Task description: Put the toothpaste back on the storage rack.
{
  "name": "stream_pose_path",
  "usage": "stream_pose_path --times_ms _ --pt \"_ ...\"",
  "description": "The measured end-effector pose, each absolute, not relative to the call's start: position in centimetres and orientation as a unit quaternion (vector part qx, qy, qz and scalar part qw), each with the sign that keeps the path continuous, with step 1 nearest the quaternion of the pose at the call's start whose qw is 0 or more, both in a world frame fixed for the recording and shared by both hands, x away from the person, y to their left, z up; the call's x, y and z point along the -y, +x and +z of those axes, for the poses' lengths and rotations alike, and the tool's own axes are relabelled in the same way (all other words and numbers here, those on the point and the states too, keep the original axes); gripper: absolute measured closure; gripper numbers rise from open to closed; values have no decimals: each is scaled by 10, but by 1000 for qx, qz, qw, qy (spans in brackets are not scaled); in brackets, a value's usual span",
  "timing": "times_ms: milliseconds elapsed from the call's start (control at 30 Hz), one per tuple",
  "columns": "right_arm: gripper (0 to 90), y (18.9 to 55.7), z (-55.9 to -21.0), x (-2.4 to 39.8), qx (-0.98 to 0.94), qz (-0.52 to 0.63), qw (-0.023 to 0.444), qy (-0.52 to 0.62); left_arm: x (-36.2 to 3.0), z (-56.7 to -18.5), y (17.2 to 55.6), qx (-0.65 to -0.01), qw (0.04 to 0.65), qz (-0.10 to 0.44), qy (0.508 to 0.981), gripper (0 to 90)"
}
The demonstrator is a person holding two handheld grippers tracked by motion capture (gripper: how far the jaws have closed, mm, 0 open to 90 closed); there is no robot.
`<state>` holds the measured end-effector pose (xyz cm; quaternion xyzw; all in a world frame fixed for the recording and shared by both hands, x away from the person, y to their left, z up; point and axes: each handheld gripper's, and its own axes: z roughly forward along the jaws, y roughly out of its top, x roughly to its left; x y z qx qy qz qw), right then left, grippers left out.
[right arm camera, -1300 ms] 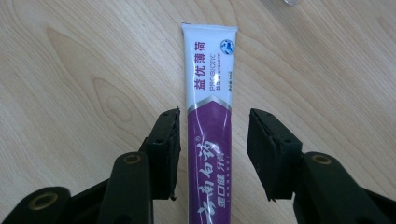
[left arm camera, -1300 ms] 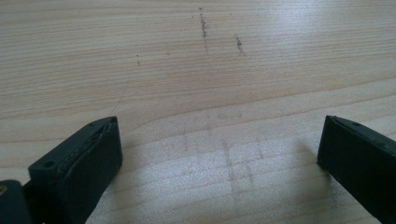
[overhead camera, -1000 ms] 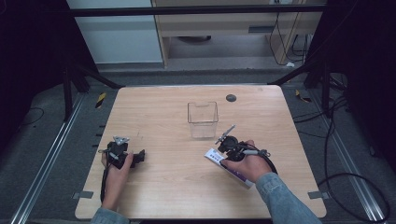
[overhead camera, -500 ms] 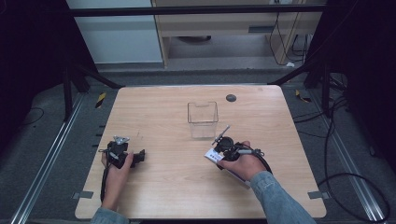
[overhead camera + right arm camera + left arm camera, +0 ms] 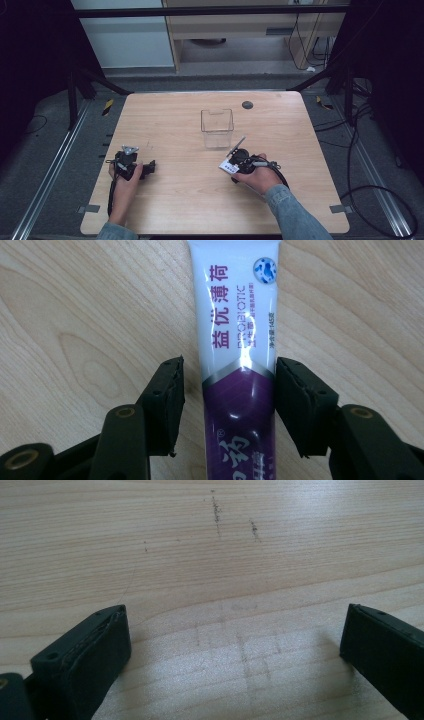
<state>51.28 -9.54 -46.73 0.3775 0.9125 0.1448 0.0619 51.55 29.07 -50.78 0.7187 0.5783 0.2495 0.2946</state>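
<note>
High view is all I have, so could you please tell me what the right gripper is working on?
Observer: A white and purple toothpaste tube lies flat on the table, between the jaws of the right gripper, which have just been opening.
Operator: Are they pressing it?
Observer: No; a gap shows beside one jaw.
Operator: And the left gripper?
Observer: The left gripper has its jaws wide open over bare wood.

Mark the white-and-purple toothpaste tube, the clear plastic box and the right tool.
white-and-purple toothpaste tube [image 5: 239, 340]: right gripper view, white printed body.
clear plastic box [image 5: 217, 135]: high view, front wall.
right tool [image 5: 227, 400]: right gripper view, midway between its fingertips, astride the tube.
</note>
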Motion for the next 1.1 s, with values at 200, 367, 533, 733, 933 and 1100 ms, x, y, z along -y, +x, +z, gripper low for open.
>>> stream_pose_path --times_ms 200,367,533,733,933,1100 --pt "471 515 -469 96 -910 145 58 385 -291 -508 516 -578 295 249 719 0" --pt "498 517 -470 97 -911 146 59 381 -291 -508 516 -578 295 249 719 0" --pt "535 517 -470 98 -912 146 62 379 -291 -508 516 -578 295 249 719 0" --pt "552 515 -471 98 -909 151 69 383 -290 -508 516 -577 295 249 719 0" --pt "564 513 -471 97 -910 151 75 378 -290 -508 516 -577 295 249 720 0" --pt "594 513 -470 97 -912 153 82 372 -290 -508 516 -577 294 249 720 0"
